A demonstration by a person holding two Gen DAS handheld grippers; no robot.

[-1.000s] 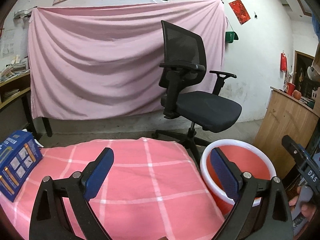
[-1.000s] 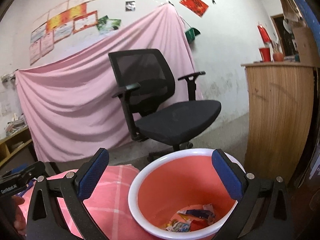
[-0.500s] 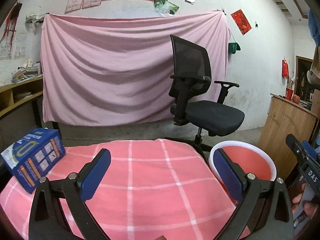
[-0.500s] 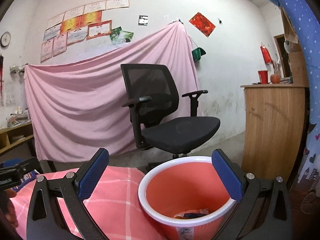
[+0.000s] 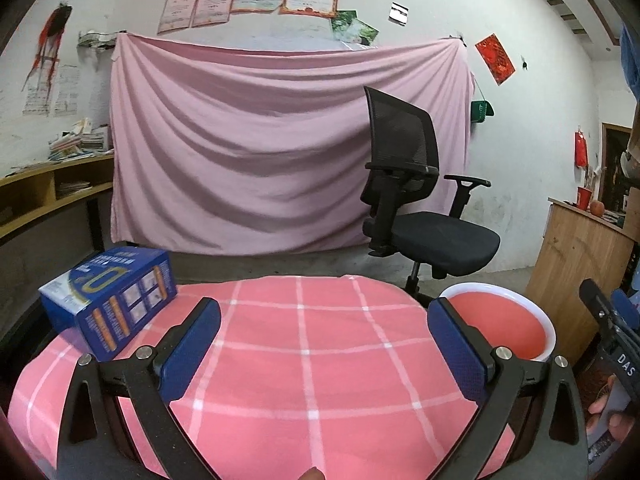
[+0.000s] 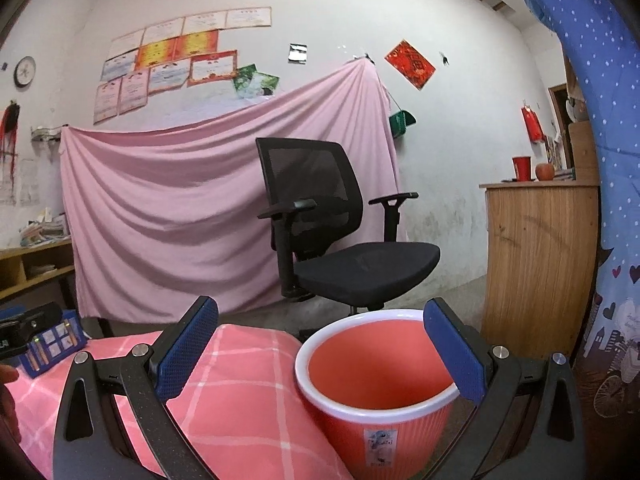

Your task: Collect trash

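Note:
A salmon-red trash bin (image 6: pixel 380 396) with a white rim stands at the right end of the table covered in a pink checked cloth (image 5: pixel 304 364); the left wrist view shows the bin (image 5: pixel 508 324) too. My left gripper (image 5: pixel 320 344) hovers open over the cloth with nothing between its blue pads. Just in front of the bin, my right gripper (image 6: pixel 316 348) is open and empty, its right pad over the rim. The bin's contents are hidden from here. A blue box (image 5: pixel 108 296) sits on the table's left end.
A black office chair (image 5: pixel 416 208) stands behind the table and bin, before a pink sheet (image 5: pixel 280 148) hung on the wall. A wooden counter (image 6: pixel 540 264) is at the right, shelves (image 5: pixel 48 196) at the left. A blue patterned curtain (image 6: pixel 612 280) hangs by the right edge.
Both grippers have drawn back and tilted up: more wall shows, the bin sits farther off and the trash inside has dropped out of sight. The blue box has moved inward in the left view.

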